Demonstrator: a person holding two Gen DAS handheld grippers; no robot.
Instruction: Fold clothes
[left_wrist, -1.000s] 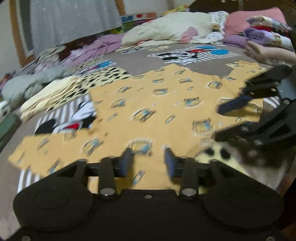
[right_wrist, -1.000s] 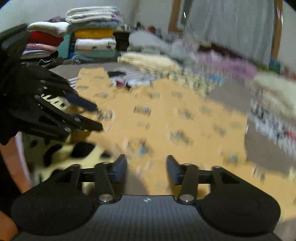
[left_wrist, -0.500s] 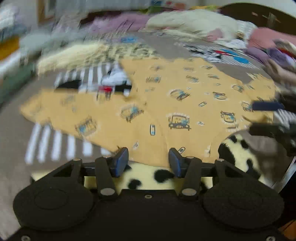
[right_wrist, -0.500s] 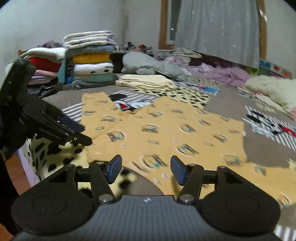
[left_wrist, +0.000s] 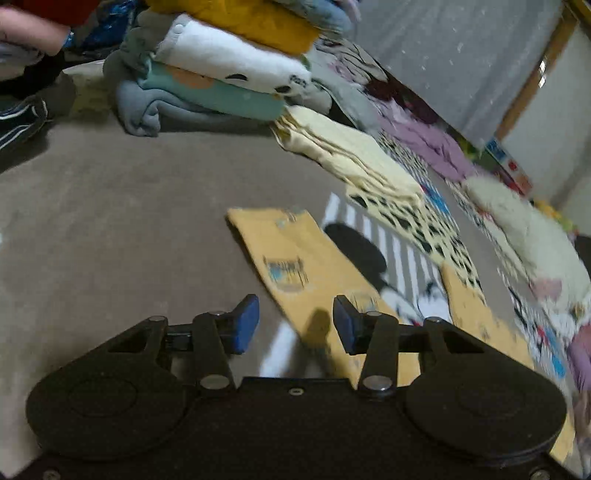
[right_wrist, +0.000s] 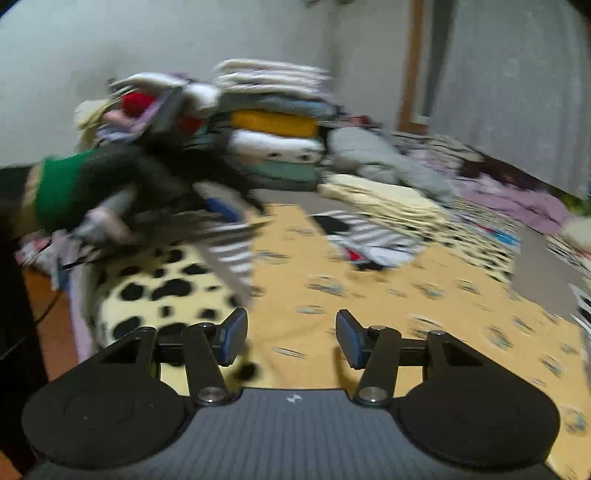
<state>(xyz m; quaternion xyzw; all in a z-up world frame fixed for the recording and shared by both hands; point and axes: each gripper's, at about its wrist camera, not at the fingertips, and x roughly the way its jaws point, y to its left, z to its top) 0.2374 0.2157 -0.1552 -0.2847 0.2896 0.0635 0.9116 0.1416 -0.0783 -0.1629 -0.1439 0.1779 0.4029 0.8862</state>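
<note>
A yellow-orange garment (right_wrist: 369, 291) with small blue prints lies spread flat on the grey bed cover. One sleeve or leg end (left_wrist: 284, 254) of it reaches out in the left wrist view, just ahead of my left gripper (left_wrist: 295, 325), which is open and empty above it. My right gripper (right_wrist: 291, 336) is open over the garment's near edge, holding nothing. In the right wrist view the left gripper (right_wrist: 221, 206) shows as a blurred black shape at the left, held by a hand in a green cuff.
A tall stack of folded clothes (left_wrist: 229, 66) stands at the back left. A folded cream piece (left_wrist: 351, 155) lies beside it. A spotted cream blanket (right_wrist: 162, 291) covers the bed edge at the left. Loose purple and white bedding (left_wrist: 528, 229) lies at the right.
My left gripper has swung left from the garment's middle hem out to its far end. The right gripper has turned left too. Both stay open.
</note>
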